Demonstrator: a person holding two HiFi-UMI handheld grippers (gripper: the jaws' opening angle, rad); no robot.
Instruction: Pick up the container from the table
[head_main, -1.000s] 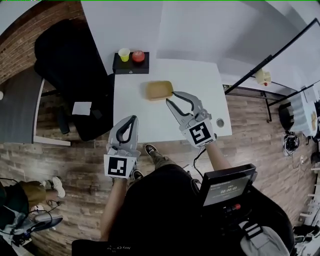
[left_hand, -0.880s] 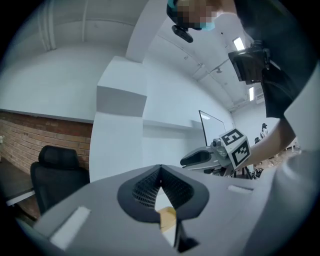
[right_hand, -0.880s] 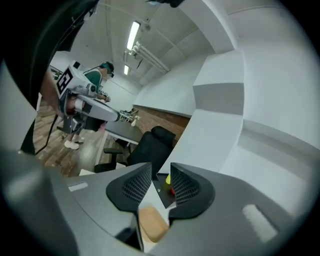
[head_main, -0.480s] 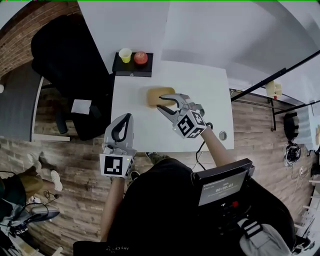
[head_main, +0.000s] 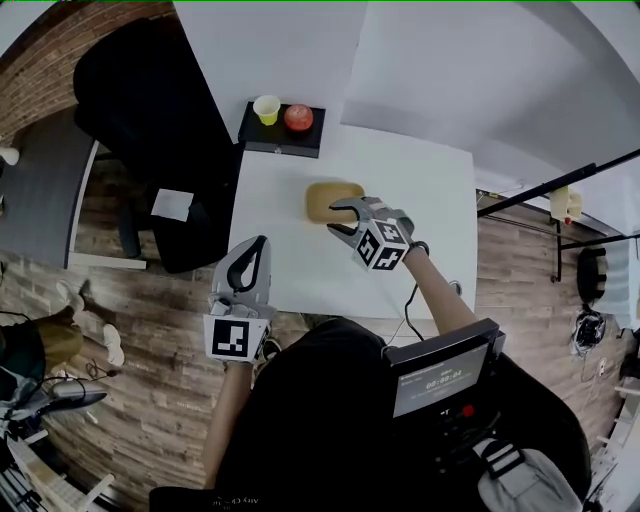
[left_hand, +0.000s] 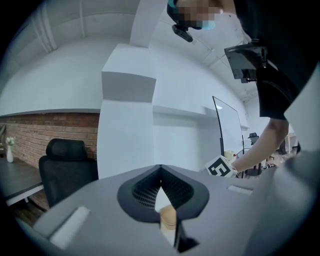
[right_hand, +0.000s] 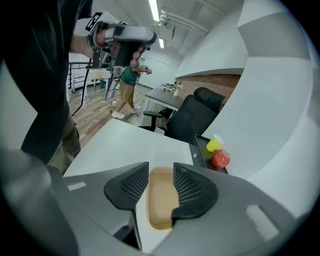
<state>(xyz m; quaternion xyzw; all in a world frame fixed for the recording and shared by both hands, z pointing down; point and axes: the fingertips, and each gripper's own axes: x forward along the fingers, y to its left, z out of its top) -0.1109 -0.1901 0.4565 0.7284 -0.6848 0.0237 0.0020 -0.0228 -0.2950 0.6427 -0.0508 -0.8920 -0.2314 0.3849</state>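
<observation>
Wood-plank floor (head_main: 150, 330) under everything. Flat white matte rectangular surface (head_main: 300, 265); the container (head_main: 330, 198) lies on its far half, roughly centred. Black padded office chair (head_main: 150, 110) left of the container, off the surface's edge, with a white paper sheet (head_main: 172, 204) on its seat. Black shallow rectangular tray (head_main: 282, 138) beyond the container at the far edge, slightly left.

Container: tan, smooth, shallow, rectangular with rounded corners, open side up.

Right arm bare and stretched forward toward the container, with the right tool (head_main: 333, 216) tilted down at it and its marker cube facing up. In the right gripper view the right tool (right_hand: 161, 182) has its jaws apart, having just been opening; the container (right_hand: 161, 197) shows in the gap between the black ribbed pads, and neither pad presses on it.

Left forearm held low, well nearer the person than the container and to its left. Left tool (head_main: 258, 250) points level over the surface's near edge. In the left gripper view the left tool (left_hand: 160, 172) has its jaw tips together, gripping nothing.

Yellow plastic cup (head_main: 266, 108) and red round ball-like thing (head_main: 298, 117) stand side by side on the tray, beyond the container.
</observation>
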